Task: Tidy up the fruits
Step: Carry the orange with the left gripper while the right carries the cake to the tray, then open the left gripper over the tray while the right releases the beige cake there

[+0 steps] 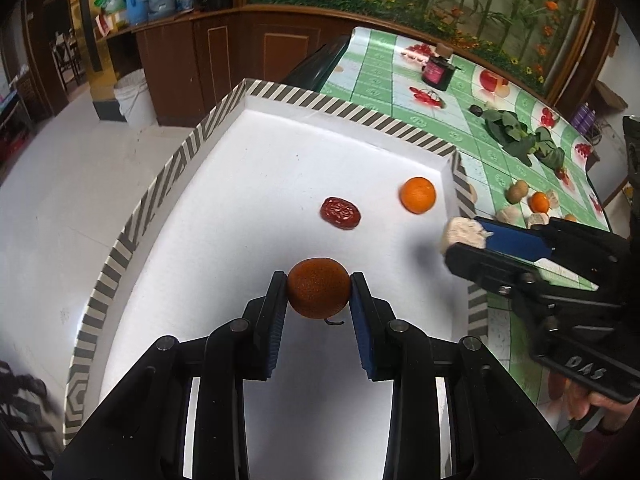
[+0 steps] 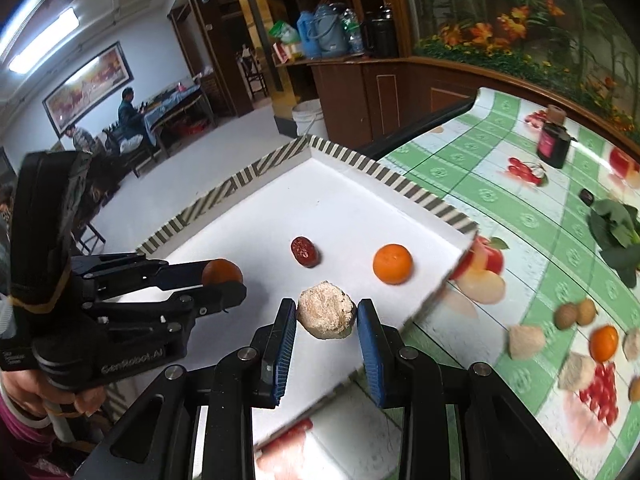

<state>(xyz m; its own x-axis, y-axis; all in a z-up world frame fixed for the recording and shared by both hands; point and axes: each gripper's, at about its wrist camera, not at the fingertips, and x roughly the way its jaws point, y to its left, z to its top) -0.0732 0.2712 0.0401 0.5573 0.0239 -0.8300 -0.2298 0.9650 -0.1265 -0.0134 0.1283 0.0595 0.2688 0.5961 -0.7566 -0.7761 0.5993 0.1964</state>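
A dark orange fruit [image 1: 318, 288] was gripped by the left gripper [image 1: 319, 286] above the white tray [image 1: 256, 152]; a beige lump [image 2: 326, 310] was pinched by the right gripper [image 2: 326, 312].

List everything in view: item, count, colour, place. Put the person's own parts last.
Tray: one, white, striped rim, on the table.
Red date: one, dark red, on the tray floor.
Tangerine: one, bright orange, in the tray near its right wall.
Dark orange fruit: one, between the left tool's fingers over the tray.
Beige lump: one, pale tan, between the right tool's fingers at the tray's edge.
Tablecloth: one, green-checked with fruit prints.
Loose pieces: several, tan, beige and orange, on the cloth right of the tray.
Leafy greens: one bunch, dark green, farther back.
Dark jar: one, pink label, far end.
Left tool: black, blue pads.
Right tool: black, blue pads.
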